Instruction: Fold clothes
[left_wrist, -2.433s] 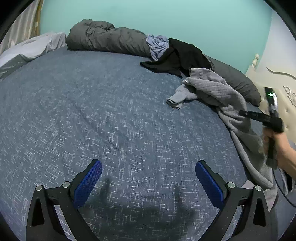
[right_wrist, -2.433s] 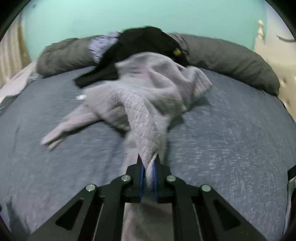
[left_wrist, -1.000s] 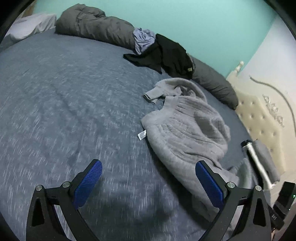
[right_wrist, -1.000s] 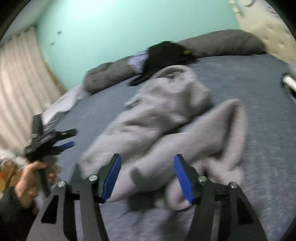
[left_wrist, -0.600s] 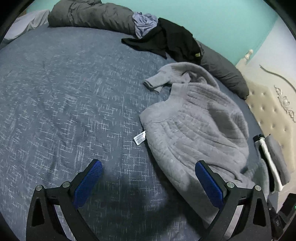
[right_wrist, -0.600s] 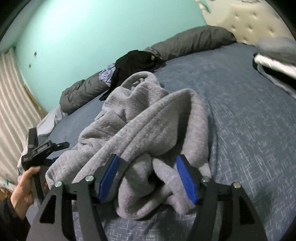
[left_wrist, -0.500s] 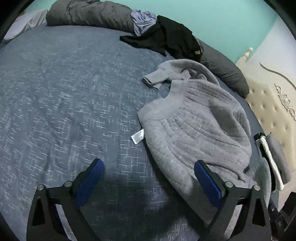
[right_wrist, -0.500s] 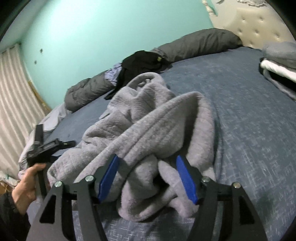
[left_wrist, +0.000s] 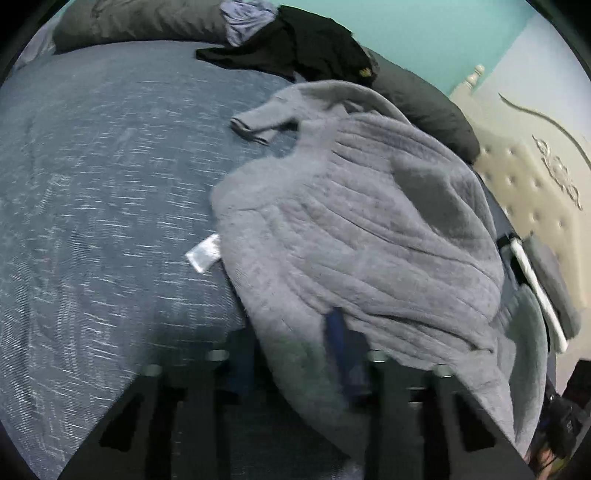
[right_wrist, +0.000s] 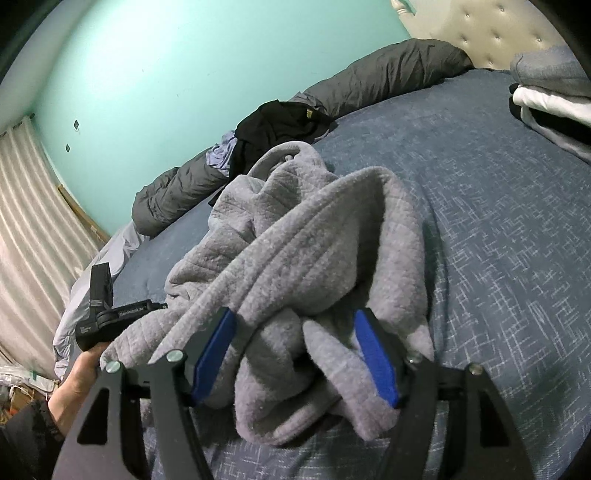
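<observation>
My left gripper is blurred at the bottom centre of its view, jaws closing w/ the grey sweater's hem between them; can't tell if the pads press yet. The sweater lies crumpled mid-frame on the blue bedspread. Only this view shows the white tag at its left edge. My right gripper is loose, jaws opening, w/ sweater folds bunched between the blue pads but ungripped. Only the right view shows my left hand, lower left, and the folded stack, upper right.

The left claw, wide open before, is closing on the grey sweater's hem.
</observation>
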